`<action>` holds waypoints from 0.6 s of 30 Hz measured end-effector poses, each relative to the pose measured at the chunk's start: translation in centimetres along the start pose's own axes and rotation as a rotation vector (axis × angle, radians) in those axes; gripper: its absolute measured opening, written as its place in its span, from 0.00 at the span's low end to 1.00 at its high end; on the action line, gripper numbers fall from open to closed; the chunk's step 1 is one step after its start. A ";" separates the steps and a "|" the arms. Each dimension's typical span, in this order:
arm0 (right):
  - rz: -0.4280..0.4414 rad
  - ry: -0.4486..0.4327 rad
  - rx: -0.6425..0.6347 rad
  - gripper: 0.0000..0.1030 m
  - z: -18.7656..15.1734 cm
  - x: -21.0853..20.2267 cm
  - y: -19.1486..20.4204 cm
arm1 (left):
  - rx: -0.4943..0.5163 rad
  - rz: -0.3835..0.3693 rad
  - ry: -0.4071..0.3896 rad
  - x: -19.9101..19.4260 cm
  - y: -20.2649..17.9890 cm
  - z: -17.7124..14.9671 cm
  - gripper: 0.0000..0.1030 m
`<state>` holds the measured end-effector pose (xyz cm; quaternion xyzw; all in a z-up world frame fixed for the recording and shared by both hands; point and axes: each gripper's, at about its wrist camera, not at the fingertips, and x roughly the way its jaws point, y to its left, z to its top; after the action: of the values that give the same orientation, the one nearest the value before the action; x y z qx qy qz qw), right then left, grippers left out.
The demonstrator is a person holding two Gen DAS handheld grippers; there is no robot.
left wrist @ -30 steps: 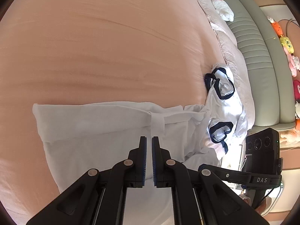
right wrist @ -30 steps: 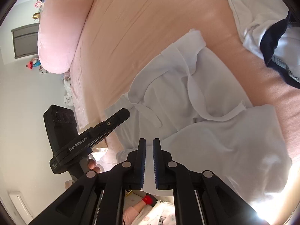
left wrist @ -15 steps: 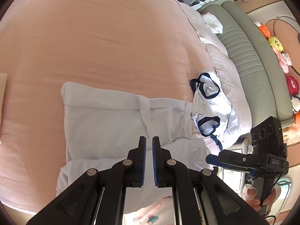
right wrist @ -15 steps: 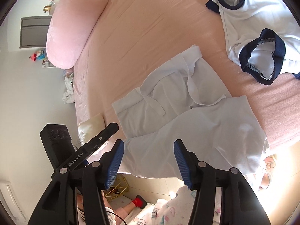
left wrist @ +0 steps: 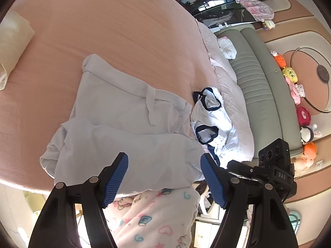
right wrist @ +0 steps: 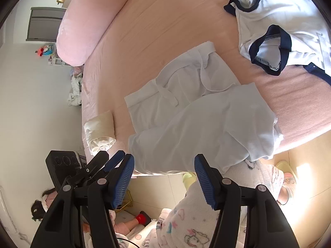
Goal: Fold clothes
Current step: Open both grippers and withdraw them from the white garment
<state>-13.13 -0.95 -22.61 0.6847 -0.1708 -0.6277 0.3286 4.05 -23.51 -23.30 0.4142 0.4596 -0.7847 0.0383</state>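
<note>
While the left gripper [left wrist: 164, 176] hangs open, the shorts [left wrist: 128, 132] lie ahead on the bed [left wrist: 103, 31], long axis left-right. From the right, that gripper [right wrist: 164, 178] gapes too, shorts [right wrist: 198, 119] just beyond, near edge closest.

"DAS" on right gripper [left wrist: 244, 168]

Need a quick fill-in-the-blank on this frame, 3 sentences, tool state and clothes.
1. Both the left tool and the right tool are ____.
2. The pale garment lies on a bed with a ____ sheet.
3. The white shirt beside it has ____ trim.

Missing words: open; pink; navy
</note>
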 end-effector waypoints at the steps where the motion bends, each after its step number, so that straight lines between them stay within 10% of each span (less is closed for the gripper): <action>1: -0.005 -0.010 0.006 0.59 -0.2 -0.4 -0.4 | -0.008 0.005 -0.004 -0.2 0.4 -0.4 0.69; 18: -0.165 -0.087 0.063 0.64 -2.8 -2.1 -6.5 | 0.020 0.209 -0.107 -3.9 4.6 -4.6 0.69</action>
<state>-11.92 5.80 -25.40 0.6785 -0.1476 -0.6761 0.2465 11.47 -23.95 -24.93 0.4178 0.4033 -0.8019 0.1404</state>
